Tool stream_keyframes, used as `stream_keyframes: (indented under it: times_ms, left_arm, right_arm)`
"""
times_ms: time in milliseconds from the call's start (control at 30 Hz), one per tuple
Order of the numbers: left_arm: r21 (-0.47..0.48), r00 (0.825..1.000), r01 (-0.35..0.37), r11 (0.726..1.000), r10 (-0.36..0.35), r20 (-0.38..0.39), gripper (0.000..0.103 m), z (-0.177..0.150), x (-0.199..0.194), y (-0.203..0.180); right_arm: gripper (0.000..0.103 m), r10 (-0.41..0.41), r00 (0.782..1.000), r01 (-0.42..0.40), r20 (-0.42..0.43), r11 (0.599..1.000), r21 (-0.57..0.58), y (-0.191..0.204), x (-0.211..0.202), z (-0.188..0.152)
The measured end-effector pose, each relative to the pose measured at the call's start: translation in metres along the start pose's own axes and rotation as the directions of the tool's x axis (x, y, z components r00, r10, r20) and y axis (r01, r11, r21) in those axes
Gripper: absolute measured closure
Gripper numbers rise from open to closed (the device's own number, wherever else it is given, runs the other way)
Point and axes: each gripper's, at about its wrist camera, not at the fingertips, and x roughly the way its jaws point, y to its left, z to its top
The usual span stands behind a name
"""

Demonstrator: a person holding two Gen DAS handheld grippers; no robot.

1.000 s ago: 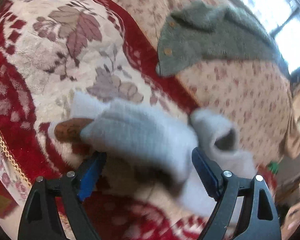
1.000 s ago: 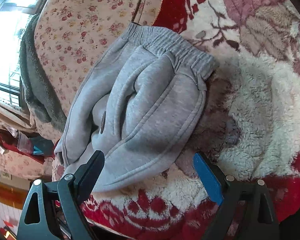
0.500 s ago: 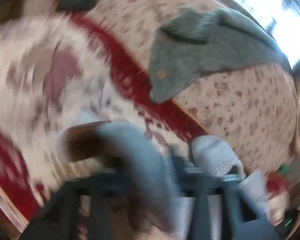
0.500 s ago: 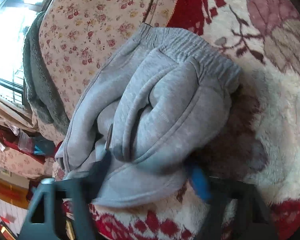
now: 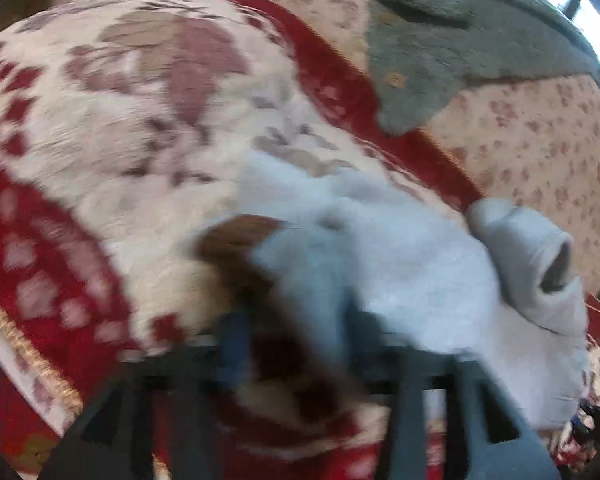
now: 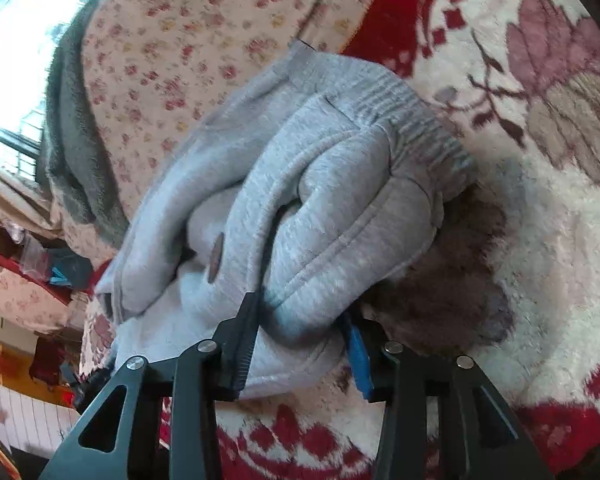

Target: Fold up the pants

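While right hand-held gripper (image 6: 300,332) clamps pants (image 6: 320,208) edge, blanket (image 6: 548,240) spreads beyond.

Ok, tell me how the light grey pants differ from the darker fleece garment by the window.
The pants are pale grey smooth knit with a ribbed waistband; the fleece garment is darker and fuzzy. The pants lie bunched on the blanket, pinched by the right gripper, whose jaws have just been closing; the fleece garment lies untouched on the floral sheet. Both are grey clothes.

Both wrist views — close, angled down — share pants (image 5: 412,264)
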Motion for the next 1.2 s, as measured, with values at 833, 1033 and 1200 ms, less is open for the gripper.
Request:
stream_keyframes:
  times_ms: [833,1033,1200]
  left_arm:
    - [0.250,0.972,0.233,0.940,-0.232,-0.036,0.019,-0.028,-0.043,-0.166]
    - [0.362,0.932,0.362,0.859,-0.340,-0.125,0.019,-0.077,-0.050,-0.235]
    - [0.453,0.882,0.470,0.757,-0.420,-0.214,0.019,-0.123,-0.056,-0.302]
  right_arm:
    - [0.014,-0.045,0.995,0.046,0.084,0.999,-0.015,0.001,-0.043,0.009]
    - [0.012,0.071,0.996,-0.078,0.059,0.990,0.114,-0.039,-0.024,0.006]
    - [0.010,0.173,0.980,-0.186,0.100,0.973,0.139,-0.046,-0.005,0.009]
